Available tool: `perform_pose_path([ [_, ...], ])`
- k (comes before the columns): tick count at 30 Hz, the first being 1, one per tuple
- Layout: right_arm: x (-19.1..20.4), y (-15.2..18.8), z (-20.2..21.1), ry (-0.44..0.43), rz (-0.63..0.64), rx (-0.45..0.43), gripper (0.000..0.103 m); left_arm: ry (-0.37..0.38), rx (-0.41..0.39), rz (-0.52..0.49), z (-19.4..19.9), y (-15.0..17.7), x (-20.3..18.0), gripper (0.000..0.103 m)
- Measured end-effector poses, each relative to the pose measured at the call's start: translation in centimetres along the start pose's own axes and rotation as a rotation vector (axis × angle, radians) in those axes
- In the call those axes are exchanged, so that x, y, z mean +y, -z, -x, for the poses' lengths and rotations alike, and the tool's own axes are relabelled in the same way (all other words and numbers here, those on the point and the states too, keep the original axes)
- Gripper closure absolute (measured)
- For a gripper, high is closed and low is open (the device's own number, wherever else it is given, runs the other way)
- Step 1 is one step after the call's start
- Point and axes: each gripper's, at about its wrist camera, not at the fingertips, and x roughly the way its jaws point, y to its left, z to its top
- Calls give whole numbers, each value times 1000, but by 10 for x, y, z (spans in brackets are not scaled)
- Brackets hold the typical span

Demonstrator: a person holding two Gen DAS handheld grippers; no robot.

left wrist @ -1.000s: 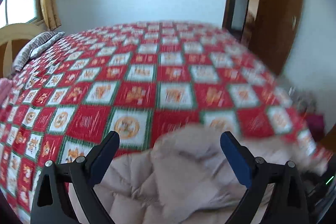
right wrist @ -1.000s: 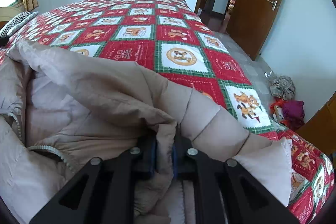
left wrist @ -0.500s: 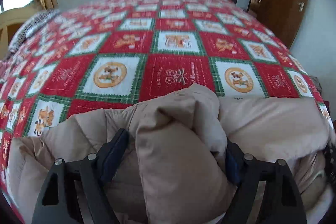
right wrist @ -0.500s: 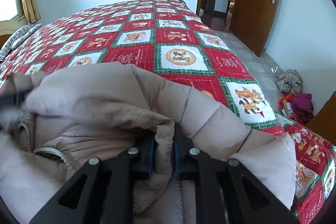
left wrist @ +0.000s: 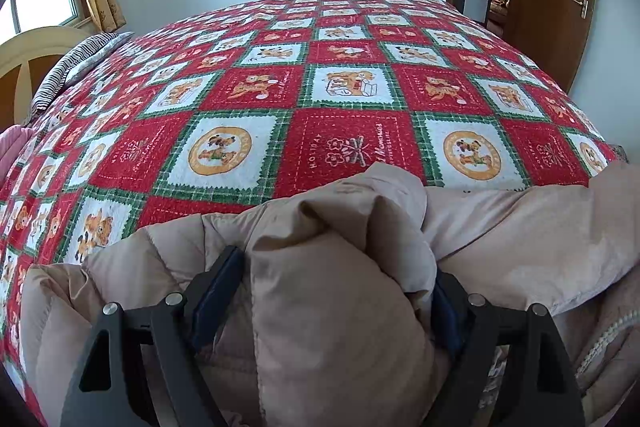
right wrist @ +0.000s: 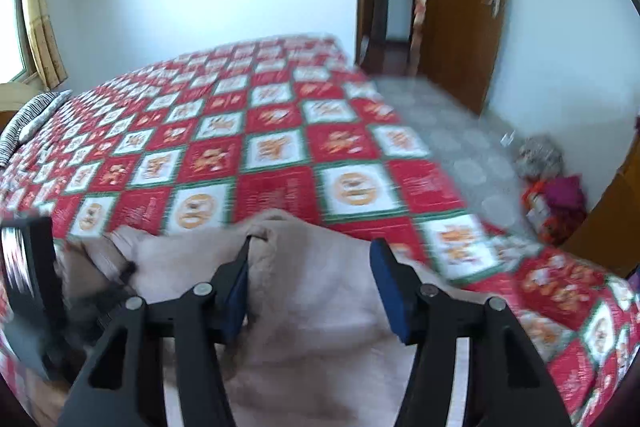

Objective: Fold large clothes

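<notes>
My right wrist view is smeared with motion: the bedspread (right wrist: 280, 155) squares past the beige coat (right wrist: 320, 307) can't be read, nor the heap (right wrist: 554, 195) on the floor to the coat's right. In my left view a coat fold (left wrist: 340, 287) hides the right pad, and the lower edge crops the coat.

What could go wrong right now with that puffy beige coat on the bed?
The left tool straddles a thick fold of the puffy beige coat; closing there might pinch only the outer layer, so it slips.

The right tool has just been opening, with nothing pressed between its pads, so that side may spring back unfolded.
</notes>
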Motion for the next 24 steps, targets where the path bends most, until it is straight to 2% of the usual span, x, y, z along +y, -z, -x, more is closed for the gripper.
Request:
perform_pose_path([
  [2,0,-9,6,19,-60,-25,54,-9,1,-7,-1,0,-2,18],
  [4,1,-11,25,38,-58,-99,54,-19,-1,-16,-1,0,-4,18],
  [6,2,-9,59,131,-12,-254,54,-20,-3,-17,-1,0,-4,18],
  [8,-1,-7,81,160,32,-332,53,-18,-4,-16,-1,0,-4,18],
  [10,-7,-9,93,188,24,-378,51,-18,-3,-17,-1,0,-3,18],
  [11,-6,-13,92,178,28,-377,47,-18,-4,-17,-1,0,-3,18],
  [13,0,-22,75,113,51,-305,46,-20,-5,-18,-1,0,-3,18],
  [15,10,-30,29,4,55,-136,46,-23,-8,-22,-1,0,-4,18],
  [16,14,-28,11,-12,63,-83,46,-22,-9,-21,-1,0,-4,18],
  [18,18,-18,-38,13,96,40,50,-8,-6,-11,-1,0,-2,18],
  [20,10,3,-69,42,101,120,49,27,-1,13,-2,0,3,18],
  [22,-9,30,-84,7,86,172,47,65,-2,34,-2,-1,7,16],
  [24,-27,44,-79,-69,59,146,44,69,-1,37,-3,-2,6,15],
])
